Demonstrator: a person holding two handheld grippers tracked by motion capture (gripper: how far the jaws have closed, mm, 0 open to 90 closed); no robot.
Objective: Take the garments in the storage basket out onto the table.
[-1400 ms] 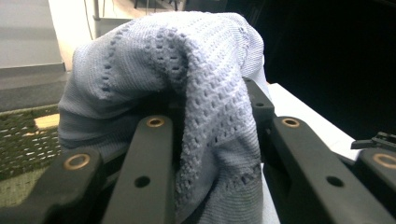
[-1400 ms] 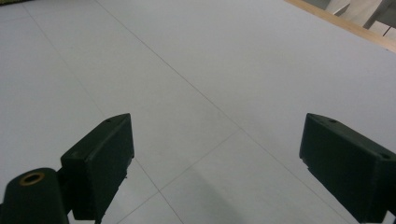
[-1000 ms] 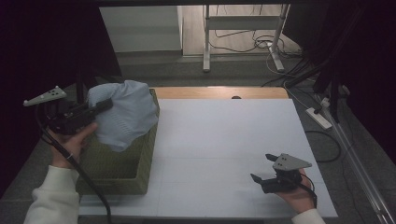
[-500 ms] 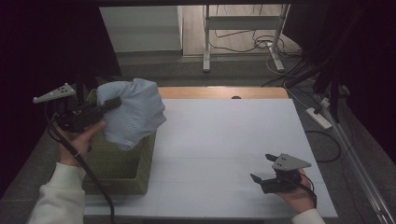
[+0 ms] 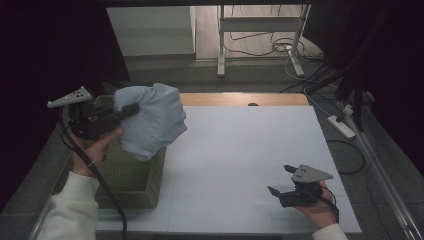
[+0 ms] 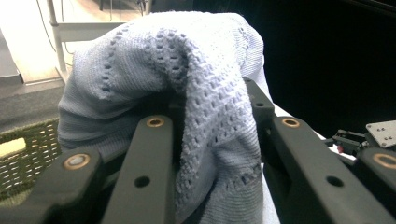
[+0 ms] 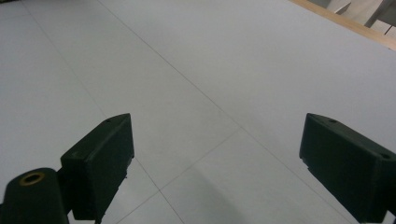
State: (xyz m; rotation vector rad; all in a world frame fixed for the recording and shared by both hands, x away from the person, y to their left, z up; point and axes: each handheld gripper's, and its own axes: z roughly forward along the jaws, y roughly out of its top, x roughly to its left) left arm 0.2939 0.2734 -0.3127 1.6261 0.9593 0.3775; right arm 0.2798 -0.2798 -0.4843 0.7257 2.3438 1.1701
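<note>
A pale blue knitted garment [image 5: 150,120] hangs bunched above the green woven basket [image 5: 127,177] at the table's left edge. My left gripper [image 5: 127,111] is shut on the garment and holds it up over the basket. In the left gripper view the knit [image 6: 187,93] drapes over and between the black jaws, hiding their tips. My right gripper [image 5: 280,181] rests low over the white table near the front right, held in a hand. Its jaws stand wide apart in the right gripper view [image 7: 215,158] with nothing between them.
The white table top [image 5: 240,150] has a wooden strip along its far edge [image 5: 240,99]. A metal stand [image 5: 260,40] and cables lie on the floor behind. A power strip [image 5: 341,125] sits off the table's right side.
The left gripper has lifted the blue garment up and to the right, out over the basket's rim. The right gripper has stayed where it was.
</note>
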